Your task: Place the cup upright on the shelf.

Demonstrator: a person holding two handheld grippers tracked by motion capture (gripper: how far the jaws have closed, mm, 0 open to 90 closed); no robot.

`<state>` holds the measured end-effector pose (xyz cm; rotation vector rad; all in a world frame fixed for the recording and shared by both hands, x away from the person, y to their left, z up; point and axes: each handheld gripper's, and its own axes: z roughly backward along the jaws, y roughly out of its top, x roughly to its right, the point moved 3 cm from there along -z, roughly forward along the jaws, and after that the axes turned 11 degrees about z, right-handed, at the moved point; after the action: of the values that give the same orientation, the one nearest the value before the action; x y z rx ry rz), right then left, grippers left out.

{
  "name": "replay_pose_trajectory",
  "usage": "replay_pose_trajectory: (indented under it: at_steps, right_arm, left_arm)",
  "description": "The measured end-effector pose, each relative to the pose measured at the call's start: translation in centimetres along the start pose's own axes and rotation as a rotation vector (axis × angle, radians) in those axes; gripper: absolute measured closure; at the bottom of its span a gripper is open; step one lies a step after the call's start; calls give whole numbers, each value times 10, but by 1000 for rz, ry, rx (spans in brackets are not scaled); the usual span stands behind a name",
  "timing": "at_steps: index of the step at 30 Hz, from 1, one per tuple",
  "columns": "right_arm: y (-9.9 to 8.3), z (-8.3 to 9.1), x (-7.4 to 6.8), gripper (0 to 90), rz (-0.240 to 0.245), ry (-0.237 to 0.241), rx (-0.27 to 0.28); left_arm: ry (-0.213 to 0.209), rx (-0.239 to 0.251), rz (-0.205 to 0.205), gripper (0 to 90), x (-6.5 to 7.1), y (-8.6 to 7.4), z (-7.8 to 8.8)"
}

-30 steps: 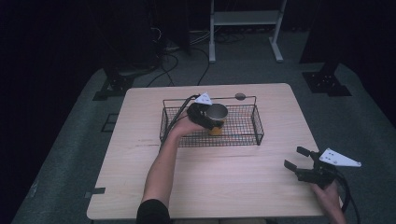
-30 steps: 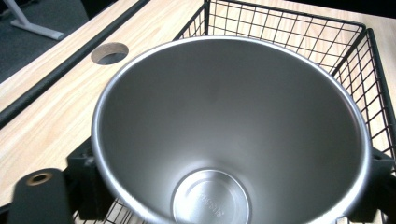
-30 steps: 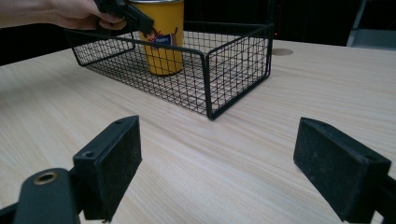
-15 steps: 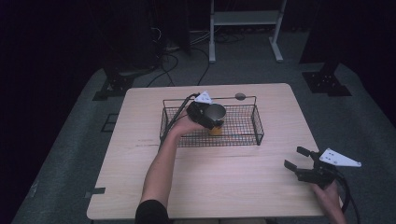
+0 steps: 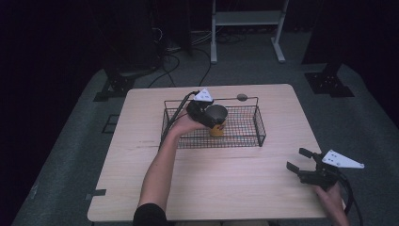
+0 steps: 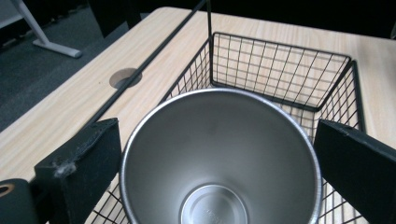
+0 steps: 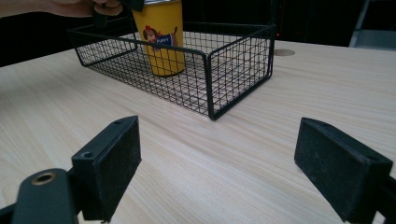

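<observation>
A steel cup (image 5: 216,114) with a yellow outside and a cartoon dog print (image 7: 161,39) stands upright inside the black wire basket (image 5: 259,128) at mid-table. My left gripper (image 5: 212,120) comes in from the basket's left side. Its jaws press on both sides of the cup's rim (image 6: 219,100), so the left gripper (image 6: 218,156) is shut on the cup. My right gripper (image 5: 298,159) is held low over the table's front right, open and holding nothing. In the right gripper view, this gripper (image 7: 224,163) faces the basket (image 7: 233,60) from a distance.
The basket has a tall wire handle along its far side. A round grommet hole (image 5: 242,97) is set in the table just behind it. Bare wood lies between the basket and the right gripper. A white stand and cables sit on the floor beyond the table.
The left gripper and the cup have shifted very slightly left inside the basket. The right gripper has not moved.
</observation>
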<state>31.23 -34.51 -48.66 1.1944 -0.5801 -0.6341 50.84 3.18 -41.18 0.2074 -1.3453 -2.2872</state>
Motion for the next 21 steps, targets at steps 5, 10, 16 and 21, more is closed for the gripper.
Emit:
replay_pose_trajectory:
  at_steps: [5,10,16,21]
  right_arm:
    - [0,0,0,135,-2,-3,0]
    - [0,0,0,136,-6,-11,-2]
    - [0,0,0,135,-5,-12,-3]
    - [0,0,0,135,-6,-14,-2]
  left_arm:
    - [-3,26,-10,16,5,5,9]
    - [-5,42,-21,16,11,7,17]
    - [-4,57,-30,16,18,7,28]
    - [-7,80,-38,16,23,9,35]
